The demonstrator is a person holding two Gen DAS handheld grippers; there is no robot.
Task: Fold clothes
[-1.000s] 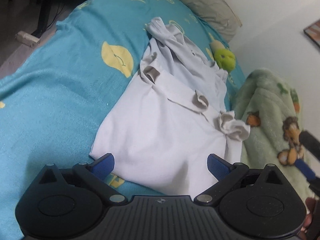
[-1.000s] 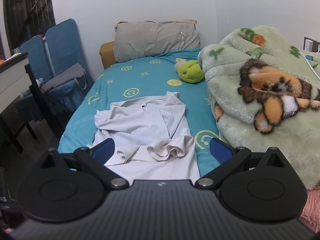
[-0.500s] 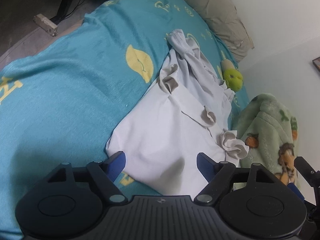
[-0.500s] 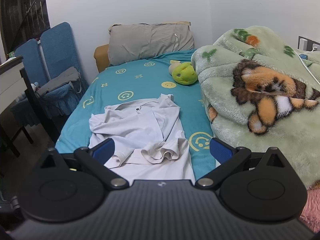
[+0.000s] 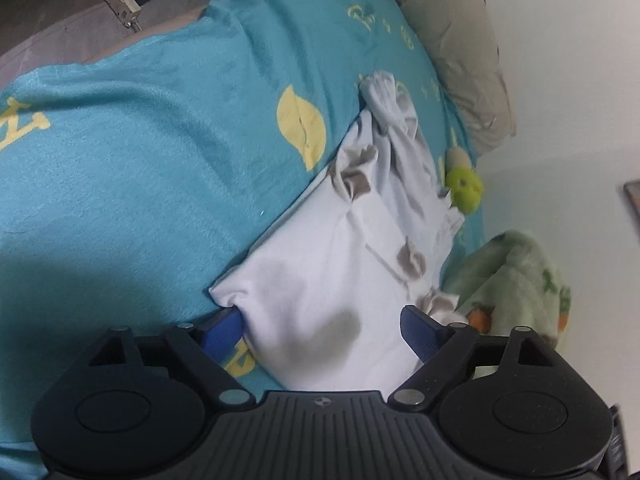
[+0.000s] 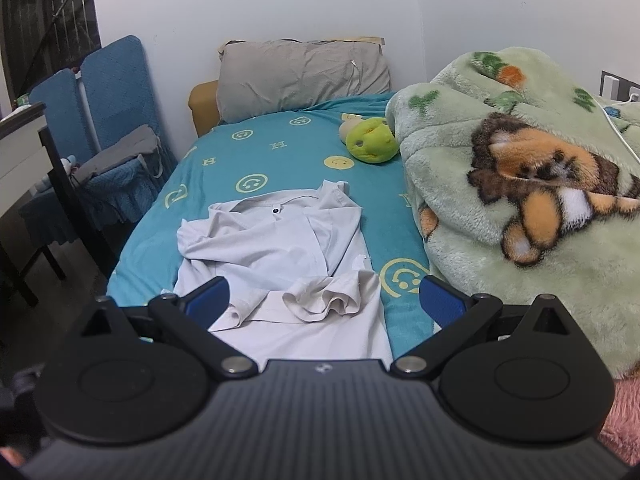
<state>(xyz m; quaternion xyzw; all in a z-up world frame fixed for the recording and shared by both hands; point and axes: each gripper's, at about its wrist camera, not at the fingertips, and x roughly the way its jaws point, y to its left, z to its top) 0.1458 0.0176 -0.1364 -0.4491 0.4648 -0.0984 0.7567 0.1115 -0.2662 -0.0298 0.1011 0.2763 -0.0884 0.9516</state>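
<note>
Shirt (image 6: 280,248), pale grey and partly folded, lies along the middle of a teal bed (image 6: 280,152), its collar toward the pillow (image 6: 304,72) and its hem toward both cameras. Sleeves are tucked in over the body, leaving crumpled cuffs on top.

Left gripper (image 5: 320,330) sits low at the shirt's near hem. Its jaws stand wide and have just been opening a little after a brief narrowing; the hem cloth lies between them. One blue finger (image 5: 224,328) touches the near corner of the hem, where the cloth puckers against it, while the other finger (image 5: 420,328) stands clear above the fabric (no pinch is made).

Right gripper (image 6: 324,300) hangs above the foot of the bed with its jaws spread wide and nothing in them; the shirt shows between its fingers, farther off.

A green plush toy (image 6: 370,140) rests near the pillow, just beside a heaped green blanket (image 6: 520,200) with a cartoon print. Blue chairs (image 6: 104,92) stand off the bed's far side.
</note>
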